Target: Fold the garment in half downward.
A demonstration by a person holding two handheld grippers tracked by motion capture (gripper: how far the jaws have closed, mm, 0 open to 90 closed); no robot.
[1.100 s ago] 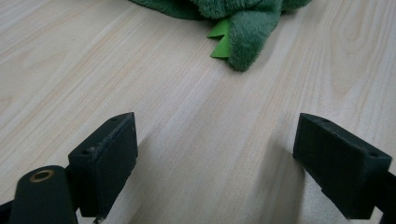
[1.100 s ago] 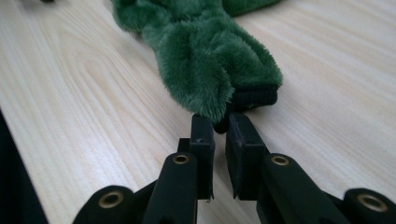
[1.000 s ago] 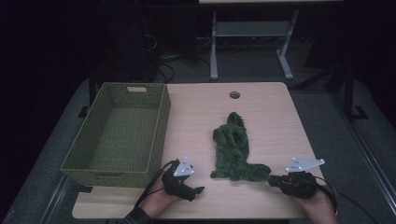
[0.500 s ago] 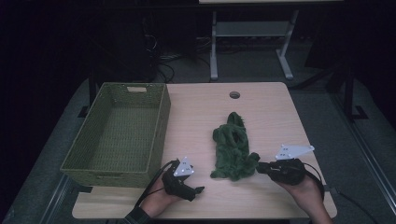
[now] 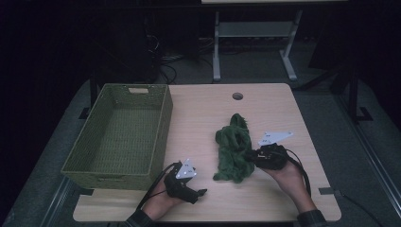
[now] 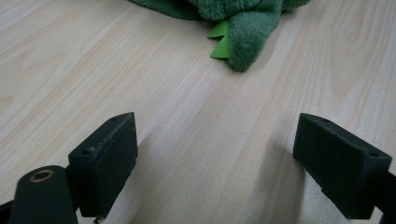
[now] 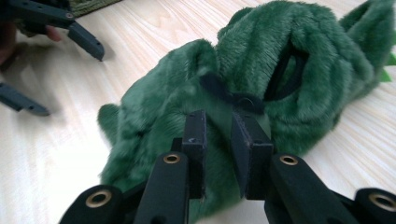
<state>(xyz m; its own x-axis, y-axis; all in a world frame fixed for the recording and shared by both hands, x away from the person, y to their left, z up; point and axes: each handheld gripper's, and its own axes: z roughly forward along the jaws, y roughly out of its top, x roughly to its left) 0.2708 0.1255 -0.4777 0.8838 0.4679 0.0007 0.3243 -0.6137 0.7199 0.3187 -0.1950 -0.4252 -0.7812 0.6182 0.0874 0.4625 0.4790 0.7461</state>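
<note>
A green plush toy point(image 5: 231, 146) with a black strap lies bunched on the wooden table, right of centre. My right gripper point(image 5: 249, 158) is at its right side, shut on a fold of the fur point(image 7: 289, 70). Its jaws have just been opening a little, with the fur still between the pads point(image 7: 194, 140). My left gripper point(image 5: 201, 192) rests low on the table near the front edge, open and holding nothing, pointing at the plush's tip point(image 6: 243, 32). Its wide-apart fingers point(image 7: 84, 42) also show in the right gripper view.
A green woven basket point(image 5: 163, 123) stands at the table's left, and nothing shows inside it. A round cable hole point(image 5: 237, 96) sits near the far edge. Bare wood lies between the basket and the plush. A metal stand point(image 5: 250, 42) is behind the table.
My right gripper has moved from the front edge toward the middle, dragging the plush's near end up and over so it bunches. The left gripper has stayed in place.
</note>
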